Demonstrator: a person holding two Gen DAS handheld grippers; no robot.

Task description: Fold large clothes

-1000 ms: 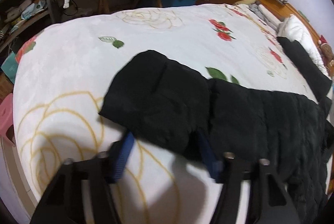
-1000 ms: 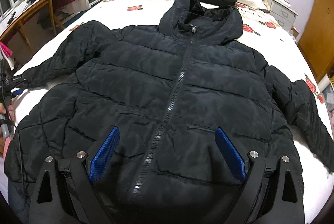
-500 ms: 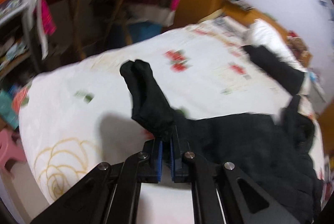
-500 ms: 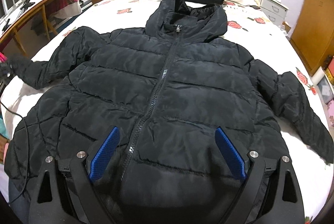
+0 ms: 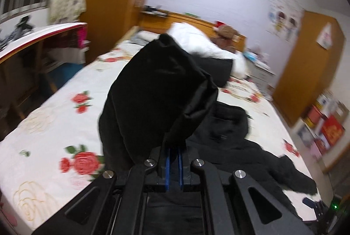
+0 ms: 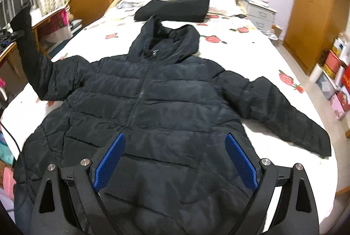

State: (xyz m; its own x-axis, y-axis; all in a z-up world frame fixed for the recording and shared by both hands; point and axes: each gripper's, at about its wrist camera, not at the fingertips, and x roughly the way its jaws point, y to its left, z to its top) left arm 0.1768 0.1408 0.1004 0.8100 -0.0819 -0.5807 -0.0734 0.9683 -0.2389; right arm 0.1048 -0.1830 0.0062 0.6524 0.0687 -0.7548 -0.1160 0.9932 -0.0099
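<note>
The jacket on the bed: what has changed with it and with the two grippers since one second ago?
The left gripper closed its fingers on the end of one sleeve, which lay flat on the bed before, and lifted it; the sleeve now stands up off the bed. The rest of the jacket stayed spread flat, zipped, with the other sleeve out to the side. The right gripper stayed open above the hem, holding nothing.
</note>
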